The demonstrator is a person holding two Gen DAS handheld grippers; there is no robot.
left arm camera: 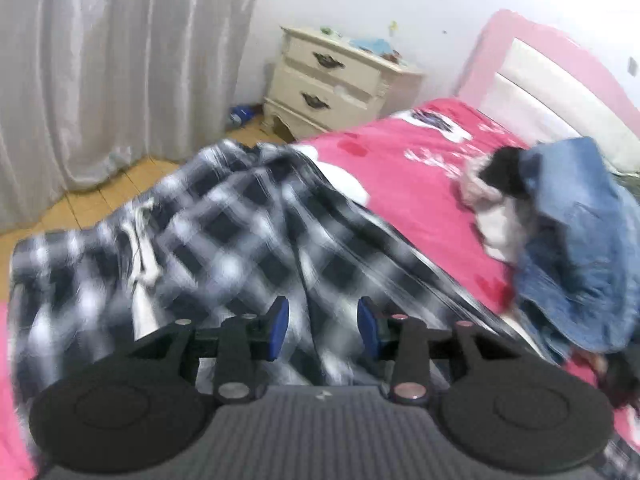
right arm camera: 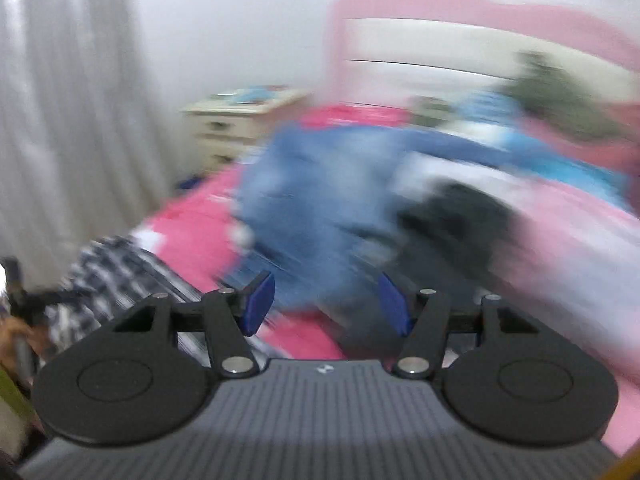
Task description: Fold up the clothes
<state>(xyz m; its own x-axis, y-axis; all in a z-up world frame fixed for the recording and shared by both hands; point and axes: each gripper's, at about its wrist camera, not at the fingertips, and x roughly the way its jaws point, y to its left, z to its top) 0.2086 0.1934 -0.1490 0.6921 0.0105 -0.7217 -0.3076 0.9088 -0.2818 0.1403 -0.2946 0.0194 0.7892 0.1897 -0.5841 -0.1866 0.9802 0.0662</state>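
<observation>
A black-and-white plaid garment (left arm camera: 208,232) lies spread on the pink bed (left arm camera: 416,184) and hangs over its near-left edge. My left gripper (left arm camera: 323,326) is open and empty just above the plaid cloth. A blue denim garment (left arm camera: 580,248) lies crumpled to the right, with white and black clothes (left arm camera: 496,200) beside it. The right wrist view is blurred: my right gripper (right arm camera: 326,302) is open and empty, just short of the denim garment (right arm camera: 320,200). The plaid garment (right arm camera: 120,280) shows at its lower left.
A cream nightstand (left arm camera: 332,80) stands by the wall past the bed. Grey curtains (left arm camera: 100,60) hang at the left over a wooden floor (left arm camera: 100,200). The pink-and-white headboard (left arm camera: 560,80) is at the right. More clothes (right arm camera: 540,140) are heaped near the headboard.
</observation>
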